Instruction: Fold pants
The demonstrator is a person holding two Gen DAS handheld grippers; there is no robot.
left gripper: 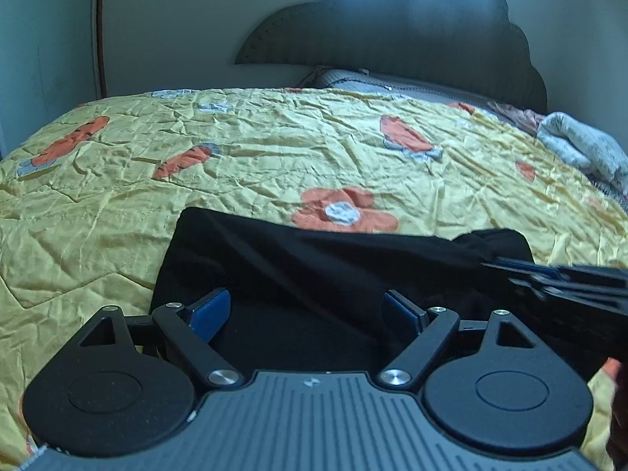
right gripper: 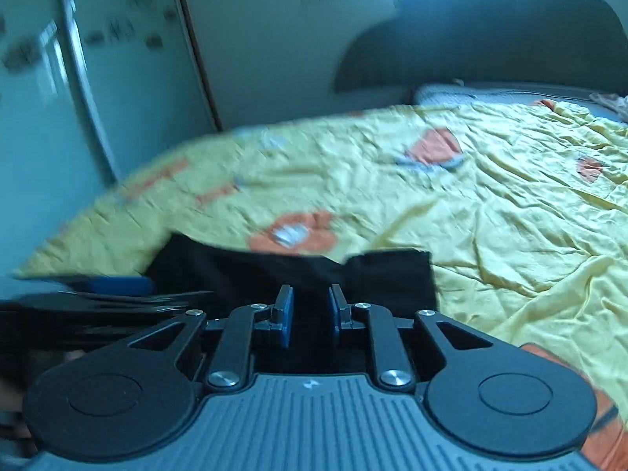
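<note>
We see black pants (left gripper: 314, 274) lying on the yellow flowered bedspread (left gripper: 274, 149), lower centre of the left wrist view, folded into a wide dark band. The left hand-held gripper (left gripper: 307, 312) sits right over the near edge of the pants, its blue pads (left gripper: 210, 310) spread wide, fabric below and between them; we cannot tell if the pads touch the cloth, and they press on nothing.

The right hand-held gripper (left gripper: 510, 265) comes in from the right edge of that view, lying flat, its tip at the pants' right end, where the cloth bunches up into a small lifted hump against it. In the right wrist view the right hand-held gripper (right gripper: 310, 314) has pads (right gripper: 284, 312) drawn near together, a narrow gap left, black fabric filling that gap. We read it as pinching the pants' edge. The pants (right gripper: 274, 271) there run across the lower centre, a squared end (right gripper: 392, 274) just right of the pads. The view is motion-blurred.

The left hand-held gripper (right gripper: 117, 286) shows at the lower left of the right wrist view, beside the pants. A dark headboard (left gripper: 392, 31) stands at top right.
</note>
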